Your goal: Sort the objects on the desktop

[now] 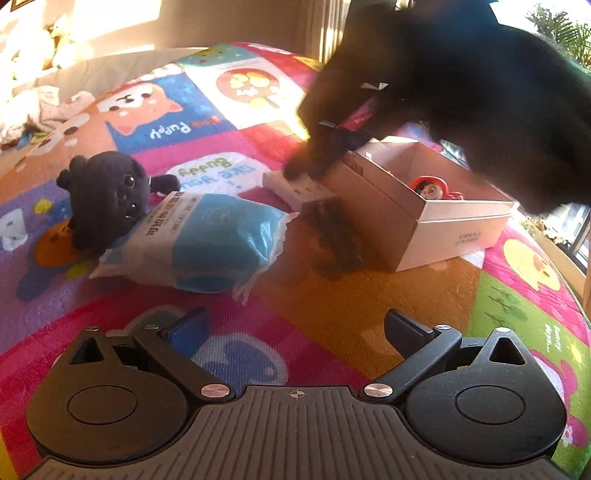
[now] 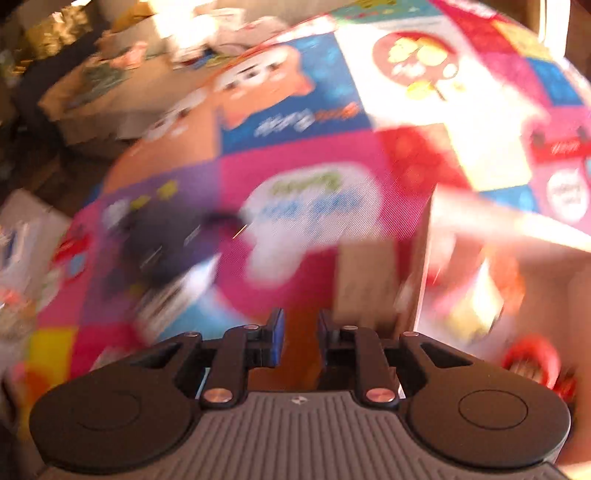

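Observation:
In the left wrist view my left gripper (image 1: 295,328) is open and empty, low over the colourful mat. Ahead lie a black plush toy (image 1: 107,195), a blue and white tissue pack (image 1: 207,240) and a white power strip (image 1: 299,188) beside an open cardboard box (image 1: 417,221) holding a red toy (image 1: 432,188). A dark blurred shape, the right gripper and arm (image 1: 443,96), reaches down onto the power strip at the box's left end. The right wrist view is motion-blurred. My right gripper (image 2: 300,332) shows a narrow gap with nothing visible between its fingers.
The patterned mat (image 1: 332,295) covers the table. Cloth and clutter (image 1: 40,107) lie at the far left edge. A window and plants (image 1: 565,33) are at the right. The box wall (image 2: 424,266) stands close on the right gripper's right.

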Demonstrator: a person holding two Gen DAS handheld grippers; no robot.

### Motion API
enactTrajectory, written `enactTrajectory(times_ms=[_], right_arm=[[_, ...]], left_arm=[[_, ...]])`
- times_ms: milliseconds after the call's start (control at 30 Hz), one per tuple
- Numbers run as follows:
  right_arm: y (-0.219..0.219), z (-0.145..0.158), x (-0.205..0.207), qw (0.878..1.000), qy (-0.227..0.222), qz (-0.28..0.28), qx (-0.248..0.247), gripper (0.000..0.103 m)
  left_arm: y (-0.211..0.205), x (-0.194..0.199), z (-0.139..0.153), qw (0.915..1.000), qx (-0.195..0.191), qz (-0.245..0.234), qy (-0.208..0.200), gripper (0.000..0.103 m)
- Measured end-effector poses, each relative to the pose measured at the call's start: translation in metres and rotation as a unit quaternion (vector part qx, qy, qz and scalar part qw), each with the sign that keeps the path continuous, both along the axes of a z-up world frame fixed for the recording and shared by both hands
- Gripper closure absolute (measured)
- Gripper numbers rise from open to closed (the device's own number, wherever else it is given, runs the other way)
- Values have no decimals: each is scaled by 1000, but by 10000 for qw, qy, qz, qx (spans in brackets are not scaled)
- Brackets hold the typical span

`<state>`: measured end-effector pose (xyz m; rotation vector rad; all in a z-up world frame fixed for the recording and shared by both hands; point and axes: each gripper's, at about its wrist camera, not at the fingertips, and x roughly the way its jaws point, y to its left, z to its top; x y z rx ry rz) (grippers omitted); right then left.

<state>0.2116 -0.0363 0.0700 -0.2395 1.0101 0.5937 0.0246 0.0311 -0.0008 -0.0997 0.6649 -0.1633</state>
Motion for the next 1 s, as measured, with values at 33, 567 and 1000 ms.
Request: enactTrajectory(times_ms=[33, 567, 1000], right_arm=[[9, -1, 13, 9997, -163, -73, -175, 84], [25, -33, 21, 9911, 997, 101, -875, 90], [-134, 12, -119, 9974, -506, 4, 516, 65]], left_arm=[[1, -1, 0, 10000, 1, 36, -27, 0], [14, -17, 4, 9992, -266, -169, -266, 0], [-12, -31, 4, 9978, 59, -652, -31, 0]])
